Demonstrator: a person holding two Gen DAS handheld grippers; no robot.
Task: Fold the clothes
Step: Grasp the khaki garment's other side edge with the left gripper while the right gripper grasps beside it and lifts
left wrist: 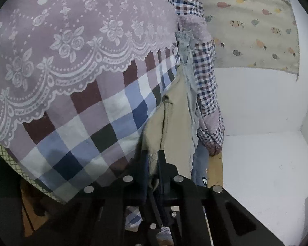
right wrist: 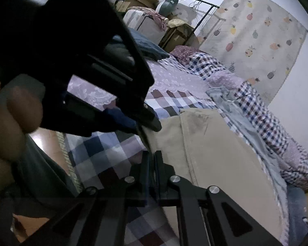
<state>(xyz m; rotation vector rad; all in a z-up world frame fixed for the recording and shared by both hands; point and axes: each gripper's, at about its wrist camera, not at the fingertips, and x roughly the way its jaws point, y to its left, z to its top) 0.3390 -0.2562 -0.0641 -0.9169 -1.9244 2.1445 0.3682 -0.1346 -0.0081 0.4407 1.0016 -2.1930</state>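
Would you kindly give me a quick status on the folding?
Left gripper and right gripper both shut on beige garment. Garment lying on checked bedspread. Pale blue clothes bunched alongside.

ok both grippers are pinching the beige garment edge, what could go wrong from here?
1. The left gripper and right gripper each bite only a thin strip of the beige garment, so the hem may slip out under tension.
2. The light blue garment lies against its far edge and could get dragged along.
3. Both grippers sit close together at one corner, so they may collide.
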